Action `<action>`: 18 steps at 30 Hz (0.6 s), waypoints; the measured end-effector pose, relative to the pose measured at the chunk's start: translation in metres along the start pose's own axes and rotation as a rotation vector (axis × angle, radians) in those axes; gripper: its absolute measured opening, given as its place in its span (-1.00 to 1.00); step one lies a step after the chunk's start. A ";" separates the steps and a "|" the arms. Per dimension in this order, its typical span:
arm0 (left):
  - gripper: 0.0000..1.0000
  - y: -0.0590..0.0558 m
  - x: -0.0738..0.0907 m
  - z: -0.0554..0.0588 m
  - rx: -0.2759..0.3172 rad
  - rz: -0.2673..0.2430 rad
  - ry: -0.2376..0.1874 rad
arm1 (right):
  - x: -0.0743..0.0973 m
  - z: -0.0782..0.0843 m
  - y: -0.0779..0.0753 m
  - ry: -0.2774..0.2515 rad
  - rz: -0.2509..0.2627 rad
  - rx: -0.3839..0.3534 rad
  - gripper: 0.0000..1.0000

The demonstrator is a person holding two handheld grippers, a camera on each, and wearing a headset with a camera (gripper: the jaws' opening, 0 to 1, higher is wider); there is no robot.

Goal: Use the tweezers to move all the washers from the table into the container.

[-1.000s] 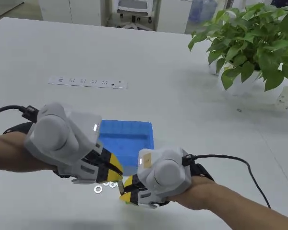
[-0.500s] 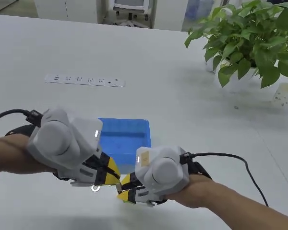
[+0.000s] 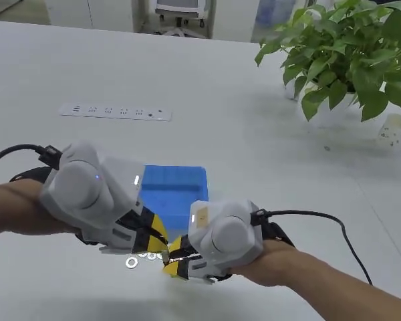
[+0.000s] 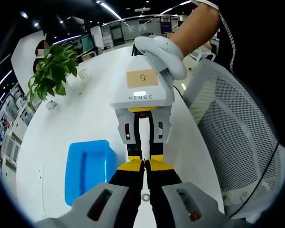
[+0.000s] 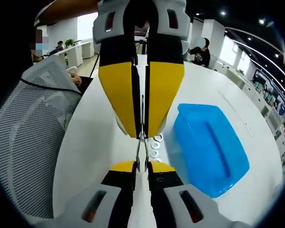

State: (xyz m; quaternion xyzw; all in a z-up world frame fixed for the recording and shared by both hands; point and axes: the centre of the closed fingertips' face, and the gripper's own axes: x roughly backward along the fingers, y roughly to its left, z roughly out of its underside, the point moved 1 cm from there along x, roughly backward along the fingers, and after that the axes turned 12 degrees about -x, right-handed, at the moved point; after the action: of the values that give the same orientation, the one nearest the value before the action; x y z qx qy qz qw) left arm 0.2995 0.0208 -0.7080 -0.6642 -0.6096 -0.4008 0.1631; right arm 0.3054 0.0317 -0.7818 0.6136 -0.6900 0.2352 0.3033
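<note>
Office interior; the work surface is a white bench (image 3: 220, 100), and a mesh chair (image 4: 237, 142) stands beside it in the gripper views. A potted plant (image 3: 341, 53) stands at 2 o'clock in the head view, well apart from the work. An open-topped blue container (image 3: 174, 190) sits mid-bench. A power strip (image 3: 115, 112) lies at 11 o'clock from it, apart.

The left tongs (image 3: 157, 235) and the right tongs (image 3: 174, 257) meet tip to tip at 6 o'clock of the container, just beside its near edge. The left tongs are drawn together on the tweezers (image 5: 142, 152), which run along the slit between its yellow jaws toward the right tongs. The right tongs are narrowed to a slit around the tweezers' end; whether they actually clamp cannot be told.

The washers (image 3: 131, 263) lie in a small cluster on the bench beneath the tips, at 7 o'clock of the container and outside it.
</note>
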 end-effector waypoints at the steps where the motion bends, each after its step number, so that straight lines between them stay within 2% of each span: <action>1: -0.87 0.001 0.000 0.000 -0.001 0.000 0.000 | 0.000 0.000 -0.001 0.000 0.001 0.000 -0.77; 18: -0.87 0.015 -0.007 -0.003 0.001 0.007 -0.004 | 0.003 0.006 -0.014 -0.004 0.027 -0.011 -0.77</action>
State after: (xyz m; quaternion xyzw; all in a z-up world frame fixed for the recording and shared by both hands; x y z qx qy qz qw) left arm 0.3133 0.0107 -0.7075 -0.6670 -0.6078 -0.3987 0.1634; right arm 0.3187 0.0239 -0.7845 0.6031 -0.7000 0.2345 0.3021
